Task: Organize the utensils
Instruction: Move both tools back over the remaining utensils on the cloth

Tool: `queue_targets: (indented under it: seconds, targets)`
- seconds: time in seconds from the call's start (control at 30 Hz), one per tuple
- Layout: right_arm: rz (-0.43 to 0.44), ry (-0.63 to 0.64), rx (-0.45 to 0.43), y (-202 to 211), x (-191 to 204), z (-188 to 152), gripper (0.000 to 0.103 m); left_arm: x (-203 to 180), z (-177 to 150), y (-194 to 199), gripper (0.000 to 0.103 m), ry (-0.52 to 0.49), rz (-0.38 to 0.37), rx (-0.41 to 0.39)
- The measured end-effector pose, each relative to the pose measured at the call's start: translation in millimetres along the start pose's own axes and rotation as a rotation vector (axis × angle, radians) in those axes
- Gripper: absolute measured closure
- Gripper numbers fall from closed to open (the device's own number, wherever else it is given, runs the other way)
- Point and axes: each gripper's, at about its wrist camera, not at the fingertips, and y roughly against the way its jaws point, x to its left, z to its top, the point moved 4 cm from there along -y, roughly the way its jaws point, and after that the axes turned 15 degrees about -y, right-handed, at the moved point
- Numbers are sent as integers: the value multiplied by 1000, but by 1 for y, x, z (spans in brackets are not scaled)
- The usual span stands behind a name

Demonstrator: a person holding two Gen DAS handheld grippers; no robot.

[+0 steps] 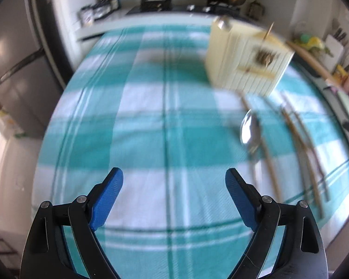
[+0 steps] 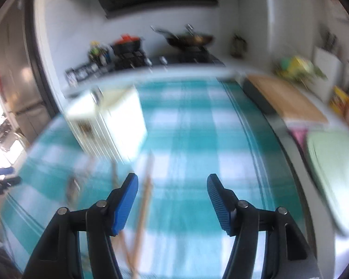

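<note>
Teal-and-white checked cloth (image 1: pixel 151 121) covers my table, with a stove behind it. A cream utensil holder (image 1: pixel 249 58) stands toward the far end; just in front of it a metal spoon (image 1: pixel 251 134) and wooden chopsticks (image 1: pixel 300 144) lie loose on the cloth. My left gripper (image 1: pixel 174 197) stands wide open and empty over bare cloth. My right gripper (image 2: pixel 172 203) is partly open and empty, chopsticks just beside its left finger. I judge this the approach: next I must centre one utensil between the jaws.
</note>
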Motion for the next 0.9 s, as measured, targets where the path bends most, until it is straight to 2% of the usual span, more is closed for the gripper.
queue_targets:
  seconds: [0.1, 0.2, 0.3, 0.43, 0.67, 0.9]
  targets:
    - [-86, -8, 35, -14, -28, -35, 40, 3, -17, -15, 13, 37, 45, -10]
    - [-133, -38, 52, -23, -45, -56, 40, 8, -19, -31, 13, 77, 63, -16]
    - [-152, -44, 60, -29, -47, -61, 40, 10, -19, -43, 13, 103, 51, -21]
    - [-164, -37, 63, -32, -46, -65, 40, 7, -16, -52, 12, 77, 93, -14]
    - [-151, -67, 72, -33, -53, -68, 35, 11, -18, -57, 0, 95, 100, -13]
    - [-155, -65, 71, -33, -53, -69, 35, 11, -17, -58, 0, 98, 101, -13]
